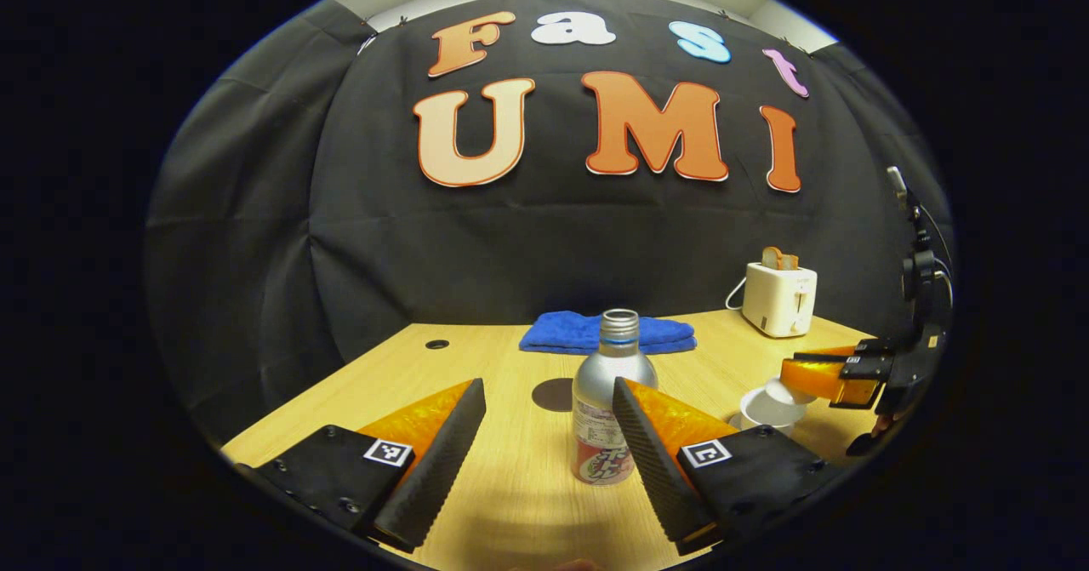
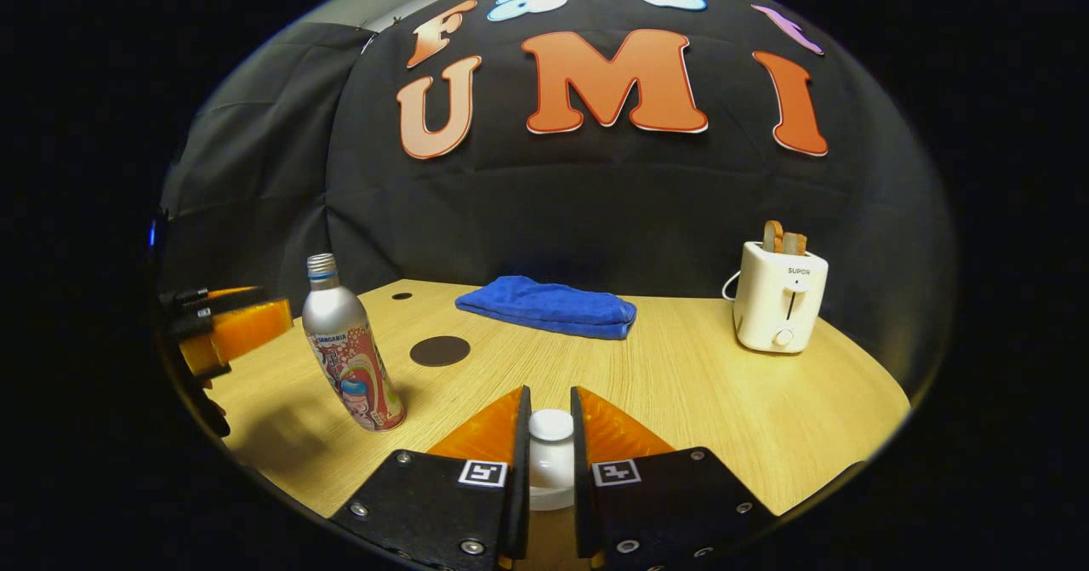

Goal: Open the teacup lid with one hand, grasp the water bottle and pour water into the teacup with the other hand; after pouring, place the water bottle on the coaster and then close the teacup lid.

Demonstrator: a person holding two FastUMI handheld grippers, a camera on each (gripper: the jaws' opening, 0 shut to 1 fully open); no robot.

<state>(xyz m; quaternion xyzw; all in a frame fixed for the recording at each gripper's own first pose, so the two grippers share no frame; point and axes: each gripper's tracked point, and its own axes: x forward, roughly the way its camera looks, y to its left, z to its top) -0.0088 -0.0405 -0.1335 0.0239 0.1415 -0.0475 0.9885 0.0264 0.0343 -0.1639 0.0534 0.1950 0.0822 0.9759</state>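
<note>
Teacup lid: the white lid knob (image 2: 551, 425) sits between the fingers of the right tool (image 2: 550, 460), which are drawn in close on both sides of it and appear to press on it. In the left gripper view the lid (image 1: 778, 391) looks tilted up off the white teacup (image 1: 768, 409), so the opening step seems under way or just done.
Water bottle: the silver aluminium bottle (image 1: 609, 401) stands upright on the table (image 1: 510, 486), uncapped, near the middle. The left tool (image 1: 549, 435) is spread wide; the bottle is beside the inner face of one finger, and the other finger is well apart from it. No grip yet.
Coaster: the dark round coaster (image 2: 440, 351) lies flat and bare on the table, just behind the bottle, between it and the towel.
Progress: early. Judging from this, lid lifting is in hand; grasping the bottle, pouring, setting it on the coaster and closing the lid are all left.
Surroundings: a folded blue towel (image 2: 549, 305) lies at the back of the table; a white toaster (image 2: 778, 297) with bread in its slots stands to the right rear, well apart from the cup.
In the way: nothing lies between bottle and teacup; the right tool holding the lid is close to the cup's mouth, which may crowd the pour.
</note>
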